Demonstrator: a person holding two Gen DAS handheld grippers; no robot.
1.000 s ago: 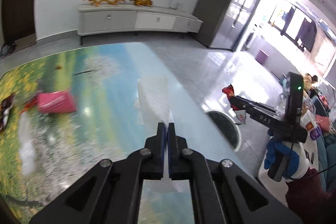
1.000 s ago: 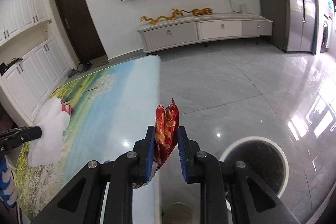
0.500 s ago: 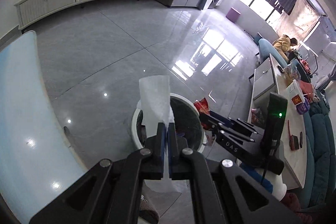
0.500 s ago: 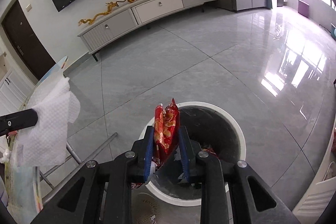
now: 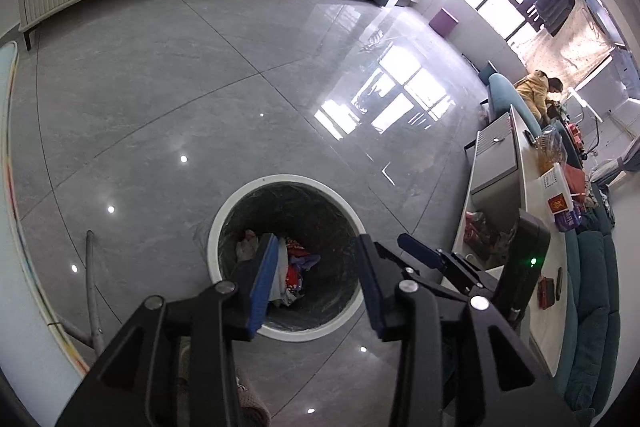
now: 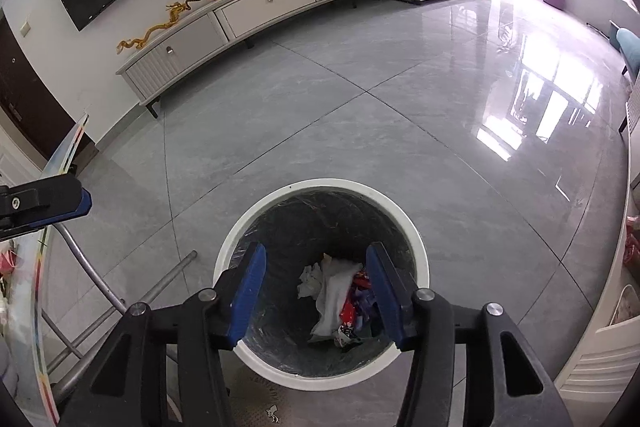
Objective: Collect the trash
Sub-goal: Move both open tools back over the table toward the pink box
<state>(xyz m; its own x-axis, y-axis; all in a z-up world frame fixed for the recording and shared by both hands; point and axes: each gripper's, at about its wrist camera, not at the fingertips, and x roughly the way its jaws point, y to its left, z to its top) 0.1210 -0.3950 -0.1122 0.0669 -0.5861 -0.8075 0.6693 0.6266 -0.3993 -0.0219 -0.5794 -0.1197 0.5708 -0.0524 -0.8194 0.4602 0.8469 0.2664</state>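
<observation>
A round white-rimmed trash bin (image 5: 224,213) with a dark liner stands on the grey tile floor; it also shows in the right wrist view (image 6: 416,239). Inside it lie white paper tissue (image 6: 334,285) and red snack wrappers (image 6: 352,303). My left gripper (image 5: 316,277) is open and empty above the bin. My right gripper (image 6: 316,289) is open and empty above the bin too. The right gripper shows at the right of the left wrist view (image 5: 424,259). One finger (image 6: 60,205) of the left gripper shows at the left edge of the right wrist view.
The table edge (image 5: 8,211) and its metal legs (image 6: 100,283) stand left of the bin. A white TV cabinet (image 6: 256,7) lines the far wall. A low white table (image 5: 520,195) with clutter and a teal sofa (image 5: 588,307) are at the right.
Both grippers have opened over the bin. The white tissue left the left gripper and the red snack wrapper left the right; both now lie in the bin.
</observation>
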